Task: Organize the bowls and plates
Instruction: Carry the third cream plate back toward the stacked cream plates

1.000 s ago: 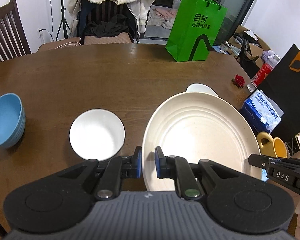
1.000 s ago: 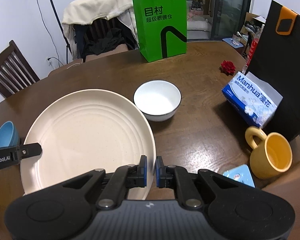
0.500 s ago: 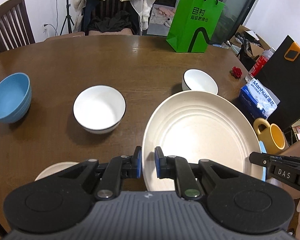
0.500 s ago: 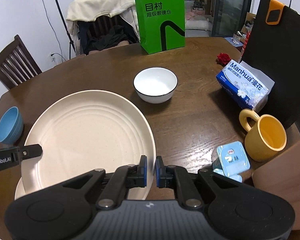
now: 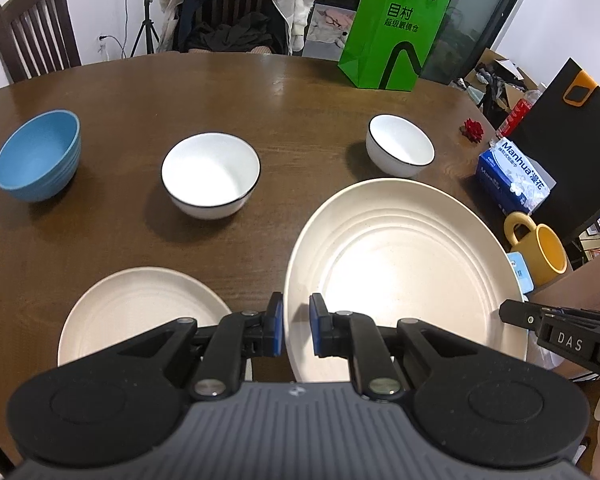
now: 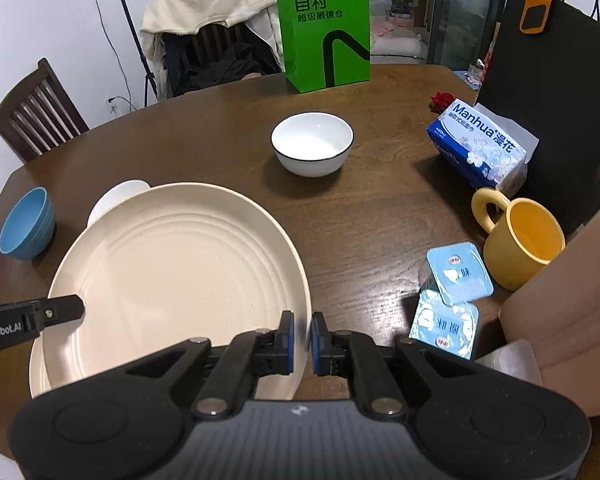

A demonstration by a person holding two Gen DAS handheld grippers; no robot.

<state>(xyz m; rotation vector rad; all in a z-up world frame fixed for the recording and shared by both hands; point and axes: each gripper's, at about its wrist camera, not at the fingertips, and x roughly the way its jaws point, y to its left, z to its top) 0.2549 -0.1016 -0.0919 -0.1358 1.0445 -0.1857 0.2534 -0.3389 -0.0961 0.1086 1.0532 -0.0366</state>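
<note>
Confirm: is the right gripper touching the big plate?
Touching. The right wrist view shows the right gripper clamped on the big plate's rim.

Your count on surface point(image 5: 300, 92): two cream plates, one large point(image 5: 400, 264), one smaller point(image 5: 140, 308). Three bowls: two white with dark rim point(image 5: 211, 174) point(image 5: 400, 150), one blue point(image 5: 38, 156). One yellow mug point(image 5: 540, 250). One blue tissue pack point(image 5: 514, 176). Two sealed blue-lidded cups point(image 6: 458, 272) point(image 6: 444, 324). One green paper bag point(image 5: 392, 32). One red flower point(image 5: 473, 130). Two wooden chairs point(image 5: 32, 40) point(image 5: 236, 20) behind. You hold two hand-held grippers, left point(image 5: 296, 330) and right point(image 6: 301, 338).
</note>
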